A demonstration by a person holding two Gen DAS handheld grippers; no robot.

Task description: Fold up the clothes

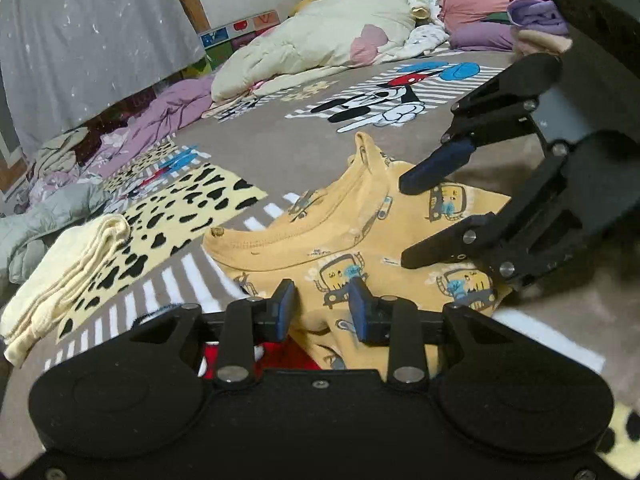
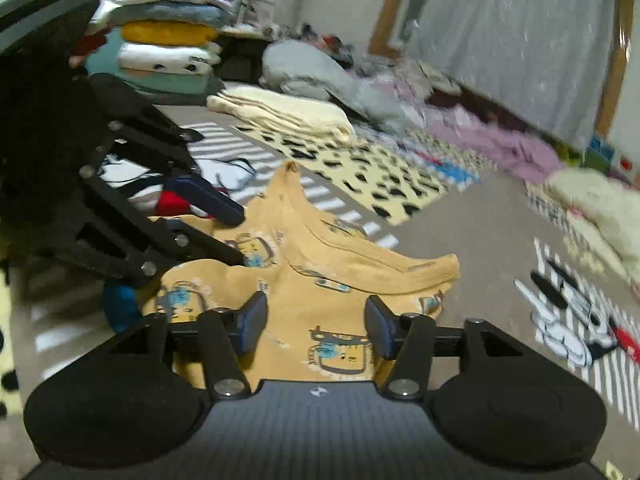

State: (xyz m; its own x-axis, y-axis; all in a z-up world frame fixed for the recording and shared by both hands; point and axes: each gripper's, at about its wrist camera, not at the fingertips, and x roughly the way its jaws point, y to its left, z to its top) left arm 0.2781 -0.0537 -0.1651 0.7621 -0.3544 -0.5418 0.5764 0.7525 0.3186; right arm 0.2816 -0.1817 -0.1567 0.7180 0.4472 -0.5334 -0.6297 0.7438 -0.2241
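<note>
Both the left gripper (image 1: 322, 304) and right gripper (image 2: 316, 322) hover with open jaws over the yellow shirt (image 1: 360, 236), so next each must probably grip an edge.

brightness: dim indoor, even, warm cast
source: cannot tell; no window glow through curtain (image 1: 92, 36)
shadows: soft, faint under right gripper (image 1: 404, 224) on yellow shirt (image 1: 360, 240)
glare: none; small glints on gripper screws
blur: left wrist view sharp; right wrist view motion-smeared, worst at rug (image 2: 500, 216) far right edge
distortion: fisheye bending, dark vignette corners
</note>
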